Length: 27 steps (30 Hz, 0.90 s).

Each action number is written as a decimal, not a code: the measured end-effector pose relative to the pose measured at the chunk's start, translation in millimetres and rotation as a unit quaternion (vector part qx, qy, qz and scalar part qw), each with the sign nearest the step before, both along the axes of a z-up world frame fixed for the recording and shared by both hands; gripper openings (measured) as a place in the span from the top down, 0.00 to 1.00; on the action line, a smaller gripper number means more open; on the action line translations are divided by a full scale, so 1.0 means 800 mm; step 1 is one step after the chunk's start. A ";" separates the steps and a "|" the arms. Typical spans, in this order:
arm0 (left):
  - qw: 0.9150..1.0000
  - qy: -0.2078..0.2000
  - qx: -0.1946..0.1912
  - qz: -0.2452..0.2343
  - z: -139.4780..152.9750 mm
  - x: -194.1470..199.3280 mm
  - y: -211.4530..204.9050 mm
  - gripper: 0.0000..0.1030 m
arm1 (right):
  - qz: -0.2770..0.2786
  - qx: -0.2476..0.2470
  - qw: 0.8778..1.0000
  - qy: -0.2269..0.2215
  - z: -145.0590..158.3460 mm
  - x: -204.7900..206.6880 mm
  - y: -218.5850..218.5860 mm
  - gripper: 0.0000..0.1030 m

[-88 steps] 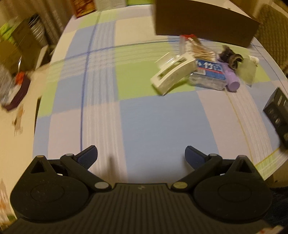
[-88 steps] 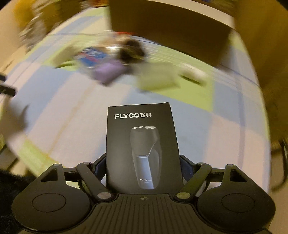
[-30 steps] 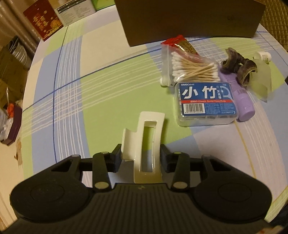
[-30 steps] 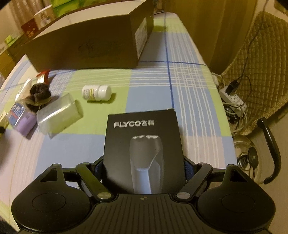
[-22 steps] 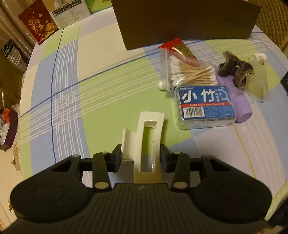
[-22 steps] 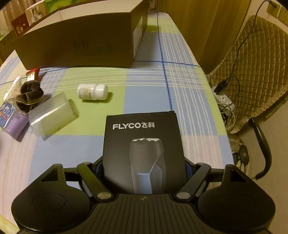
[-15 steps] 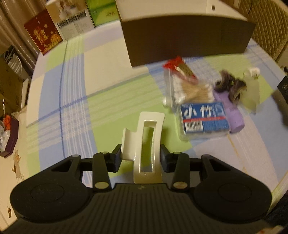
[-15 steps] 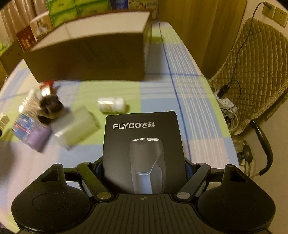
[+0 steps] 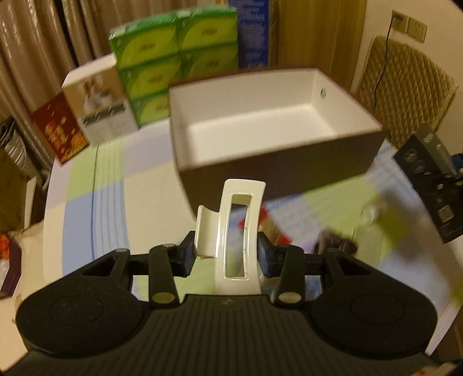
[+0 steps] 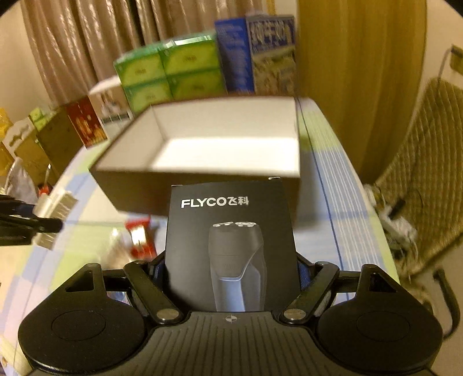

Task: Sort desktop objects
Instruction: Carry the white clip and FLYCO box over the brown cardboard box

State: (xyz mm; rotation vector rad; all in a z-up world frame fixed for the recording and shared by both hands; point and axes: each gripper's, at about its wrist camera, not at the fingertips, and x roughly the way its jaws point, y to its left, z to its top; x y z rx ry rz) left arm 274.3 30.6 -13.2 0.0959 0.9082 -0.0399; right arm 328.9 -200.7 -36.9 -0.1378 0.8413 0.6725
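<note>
A home living or dining room is showing here. Beige curtains (image 10: 72, 43) are hanging behind a table (image 9: 110, 185) wearing a checked cloth, retail boxes (image 9: 173, 57) are standing along its far edge, and a quilted chair (image 9: 405, 95) is sitting by its right edge beneath a wall socket (image 9: 416, 27).

I see a glossy cream-white hair clip (image 9: 238, 231) against the black gripper body. The shaver box (image 10: 231, 245) is matte black with white "FLYCO" lettering and a grey-blue shaver image. The open storage box (image 9: 260, 130) is dark brown outside and white inside. The bench cloth (image 9: 95, 188) carries a check of pale blue, light green and cream with thin blue and white lines. The stacked cartons (image 9: 173, 57) behind are bright green with lighter green ovals; beside them stands a dark red box (image 9: 59, 130) with gold print. The curtains (image 10: 86, 43) are beige.
</note>
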 end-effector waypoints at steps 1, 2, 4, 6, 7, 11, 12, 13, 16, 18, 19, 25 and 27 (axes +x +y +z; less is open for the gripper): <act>1.000 -0.005 -0.003 -0.003 0.005 0.010 -0.006 0.63 | 0.002 0.003 1.000 -0.005 0.006 0.006 0.006 0.26; 1.000 -0.011 -0.005 -0.002 0.008 0.019 -0.010 0.63 | 0.005 0.006 1.000 -0.009 0.011 0.013 0.012 0.26; 1.000 -0.018 -0.009 -0.005 0.013 0.038 -0.018 0.63 | 0.009 0.009 1.000 -0.015 0.019 0.027 0.023 0.26; 1.000 -0.021 -0.008 -0.004 0.018 0.060 -0.022 0.63 | 0.011 0.010 1.000 -0.021 0.025 0.043 0.036 0.26; 1.000 -0.023 -0.008 -0.003 0.019 0.071 -0.024 0.63 | 0.011 0.010 1.000 -0.022 0.027 0.054 0.043 0.26; 1.000 -0.021 -0.006 0.007 0.017 0.118 -0.024 0.63 | 0.004 0.010 1.000 -0.023 0.029 0.097 0.066 0.26; 1.000 -0.022 -0.006 0.009 0.016 0.128 -0.023 0.63 | 0.001 0.010 1.000 -0.022 0.030 0.108 0.072 0.26; 1.000 -0.017 -0.006 0.013 0.014 0.141 -0.022 0.64 | -0.002 0.008 1.000 -0.020 0.029 0.119 0.080 0.26; 1.000 -0.014 -0.003 0.021 0.009 0.174 -0.021 0.63 | -0.015 0.001 1.000 -0.014 0.024 0.153 0.098 0.26; 1.000 -0.006 0.005 0.028 0.003 0.197 -0.020 0.63 | -0.026 -0.006 1.000 -0.008 0.018 0.176 0.107 0.26; 0.999 -0.002 0.007 0.031 0.000 0.209 -0.020 0.63 | -0.031 -0.010 0.999 -0.005 0.014 0.186 0.112 0.26; 0.998 0.034 0.020 0.053 -0.030 0.275 -0.010 0.63 | -0.058 -0.039 0.997 0.017 -0.019 0.246 0.142 0.26; 0.997 0.042 0.024 0.057 -0.042 0.293 -0.006 0.63 | -0.060 -0.044 0.997 0.027 -0.029 0.262 0.150 0.26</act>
